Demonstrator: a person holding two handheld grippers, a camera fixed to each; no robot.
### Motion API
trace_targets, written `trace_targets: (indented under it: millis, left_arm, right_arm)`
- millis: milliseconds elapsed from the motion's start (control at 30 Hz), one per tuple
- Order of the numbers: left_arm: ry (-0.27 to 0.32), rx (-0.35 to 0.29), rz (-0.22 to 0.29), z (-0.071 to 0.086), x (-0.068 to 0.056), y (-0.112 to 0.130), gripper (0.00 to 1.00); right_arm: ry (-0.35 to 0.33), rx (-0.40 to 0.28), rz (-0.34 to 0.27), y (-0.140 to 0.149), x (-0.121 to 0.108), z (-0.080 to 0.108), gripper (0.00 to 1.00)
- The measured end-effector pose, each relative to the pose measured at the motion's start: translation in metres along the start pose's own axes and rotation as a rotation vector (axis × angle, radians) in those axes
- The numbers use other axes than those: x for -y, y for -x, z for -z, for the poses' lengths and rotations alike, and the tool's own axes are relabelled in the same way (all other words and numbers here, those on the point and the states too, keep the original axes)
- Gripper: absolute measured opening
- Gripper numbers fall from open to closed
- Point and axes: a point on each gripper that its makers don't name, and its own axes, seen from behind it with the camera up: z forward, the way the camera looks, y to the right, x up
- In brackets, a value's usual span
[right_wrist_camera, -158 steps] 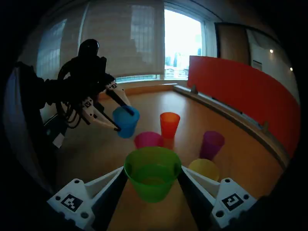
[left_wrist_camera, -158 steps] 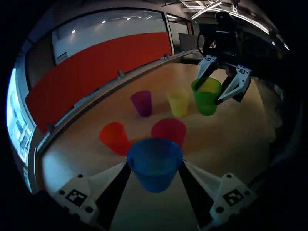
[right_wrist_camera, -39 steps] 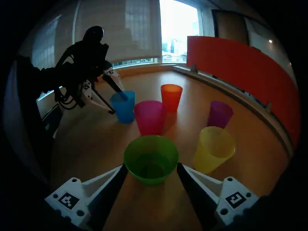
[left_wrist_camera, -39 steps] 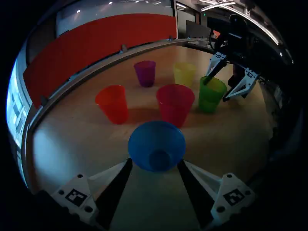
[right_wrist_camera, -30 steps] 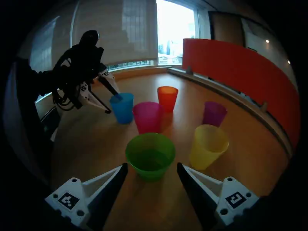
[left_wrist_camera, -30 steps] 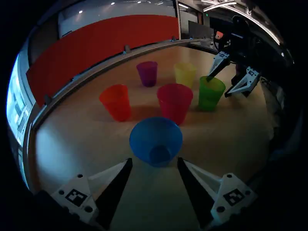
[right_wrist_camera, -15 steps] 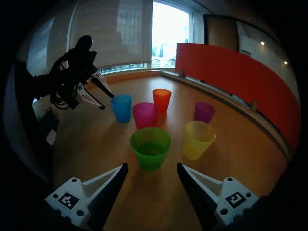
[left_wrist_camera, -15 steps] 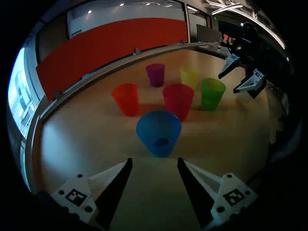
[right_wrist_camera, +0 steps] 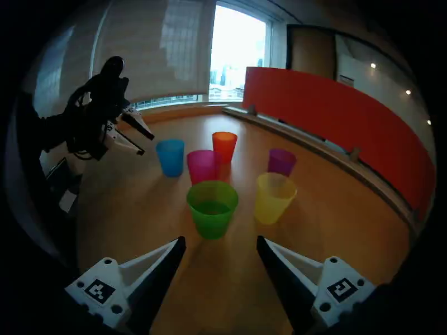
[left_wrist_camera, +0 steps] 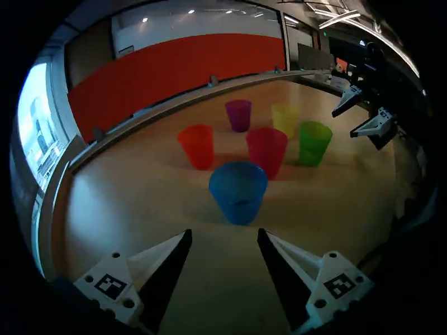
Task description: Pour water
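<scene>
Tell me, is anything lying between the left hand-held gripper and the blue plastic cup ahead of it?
No. In the left gripper view, bare wooden tabletop runs from the open left hand-held gripper to the blue plastic cup.

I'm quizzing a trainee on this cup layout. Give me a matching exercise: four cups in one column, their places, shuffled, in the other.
Cups:
1. blue cup
2. green cup
3. pink cup
4. yellow cup

Places:
A. middle of the group
B. beside the green cup, toward the red partition
C. just ahead of the right gripper
D. just ahead of the left gripper

Pairs: 1-D; 2-C; 3-A; 4-B
</scene>
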Motion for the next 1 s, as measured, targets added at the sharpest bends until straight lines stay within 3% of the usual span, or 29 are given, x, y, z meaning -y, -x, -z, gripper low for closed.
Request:
trace_targets:
  millis: [300,567,800,1000]
  left_arm:
    - [-0.104,-0.040,0.057,0.010,0.017,0.000,0.87]
    - [-0.149,-0.085,0.132,0.010,0.023,-0.001,0.87]
    - [-0.200,-0.123,0.186,0.014,0.036,-0.001,0.87]
    - [-0.237,-0.152,0.234,0.017,0.046,-0.001,0.87]
  right_arm:
    - [0.087,-0.011,-0.069,-0.001,-0.015,0.005,0.99]
    - [0.199,-0.060,-0.141,-0.016,-0.033,0.016,0.99]
    - [0.319,-0.118,-0.246,-0.024,-0.053,0.023,0.99]
    - [0.376,-0.164,-0.353,-0.021,-0.061,0.024,0.99]
